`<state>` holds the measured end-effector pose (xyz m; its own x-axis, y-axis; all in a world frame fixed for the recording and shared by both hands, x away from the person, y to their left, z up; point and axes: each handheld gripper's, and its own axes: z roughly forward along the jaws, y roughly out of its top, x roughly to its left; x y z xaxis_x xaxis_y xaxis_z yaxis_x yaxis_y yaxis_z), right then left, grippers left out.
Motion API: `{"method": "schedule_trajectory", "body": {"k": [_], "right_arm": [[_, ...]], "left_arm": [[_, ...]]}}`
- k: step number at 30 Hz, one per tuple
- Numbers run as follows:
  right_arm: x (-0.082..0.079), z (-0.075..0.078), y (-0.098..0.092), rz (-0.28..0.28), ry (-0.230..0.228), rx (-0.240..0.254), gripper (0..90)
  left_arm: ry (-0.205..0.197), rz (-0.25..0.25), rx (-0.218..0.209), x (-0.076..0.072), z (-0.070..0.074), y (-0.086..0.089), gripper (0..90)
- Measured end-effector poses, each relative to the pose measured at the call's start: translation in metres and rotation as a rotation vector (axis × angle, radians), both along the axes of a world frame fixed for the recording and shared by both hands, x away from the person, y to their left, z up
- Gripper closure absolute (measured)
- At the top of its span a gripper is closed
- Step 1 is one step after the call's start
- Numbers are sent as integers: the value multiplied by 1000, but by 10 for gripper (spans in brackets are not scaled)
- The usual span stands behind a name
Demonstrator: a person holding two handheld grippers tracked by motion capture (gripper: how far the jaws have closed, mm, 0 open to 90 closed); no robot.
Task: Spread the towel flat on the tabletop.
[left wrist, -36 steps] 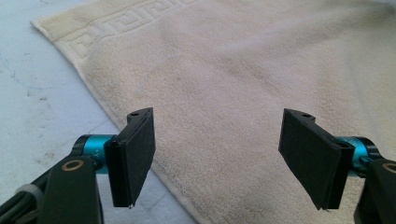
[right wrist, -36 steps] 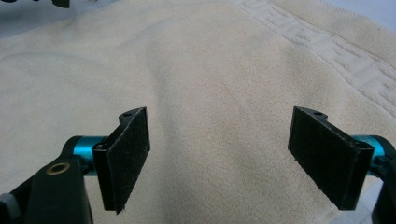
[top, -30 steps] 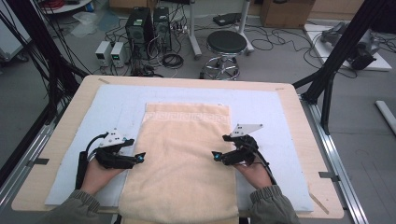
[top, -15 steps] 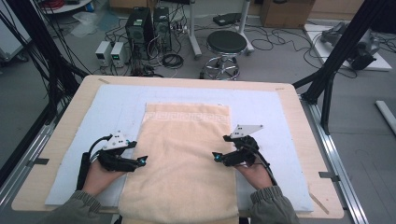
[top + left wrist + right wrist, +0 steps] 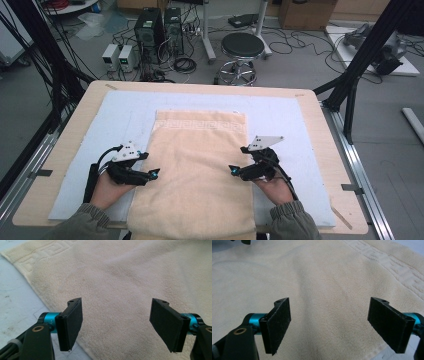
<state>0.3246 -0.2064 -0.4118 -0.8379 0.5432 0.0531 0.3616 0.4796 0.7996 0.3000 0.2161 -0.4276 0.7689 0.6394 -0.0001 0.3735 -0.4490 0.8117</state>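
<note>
A beige towel (image 5: 200,170) with a key-pattern border along its far end lies flat down the middle of a pale blue mat (image 5: 125,120). My left gripper (image 5: 154,175) hovers at the towel's left edge, pointing inward. In the left gripper view the left gripper (image 5: 118,326) has its jaws wide apart over the towel (image 5: 120,277), with nothing between the pads (image 5: 71,322). My right gripper (image 5: 234,170) sits at the towel's right edge, facing the left one. In its own view the right gripper (image 5: 333,326) stands open just above the towel (image 5: 324,285), and the towel's edge shows under the right pad (image 5: 389,325).
The mat covers most of a wooden table (image 5: 65,150). The towel's near end reaches the table's front edge between the person's sleeves. Beyond the table's far edge stand a stool (image 5: 242,47), computer boxes (image 5: 159,25) and loose cables on the floor.
</note>
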Motion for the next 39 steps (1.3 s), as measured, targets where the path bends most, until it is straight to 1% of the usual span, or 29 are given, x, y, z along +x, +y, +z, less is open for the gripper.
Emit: {"method": "schedule_trajectory", "body": {"k": [3,9,12,15,18,21,25,31,34,39], "right_arm": [[0,0,0,1,1,1,180],[-1,0,0,3,1,-8,180],[0,0,0,6,-5,-8,180],[0,0,0,1,-7,-6,180],[0,0,0,0,-3,2,180],[1,0,0,4,-9,4,180],[2,-1,0,0,-8,5,181],[3,-2,1,1,-9,-2,180],[2,-2,1,3,-7,-1,181],[2,0,-1,3,-13,4,180]], "left_arm": [[1,4,-1,0,-1,0,271],[2,-6,-1,2,-1,1,271],[8,-3,-14,2,-1,2,271],[1,7,-24,2,0,3,272],[-2,6,-17,1,0,3,272],[-1,7,-15,1,0,3,272],[11,0,-10,2,-1,3,273],[15,5,-16,3,-2,2,273],[14,1,-9,3,-1,2,273],[18,12,-22,5,1,3,280]]}}
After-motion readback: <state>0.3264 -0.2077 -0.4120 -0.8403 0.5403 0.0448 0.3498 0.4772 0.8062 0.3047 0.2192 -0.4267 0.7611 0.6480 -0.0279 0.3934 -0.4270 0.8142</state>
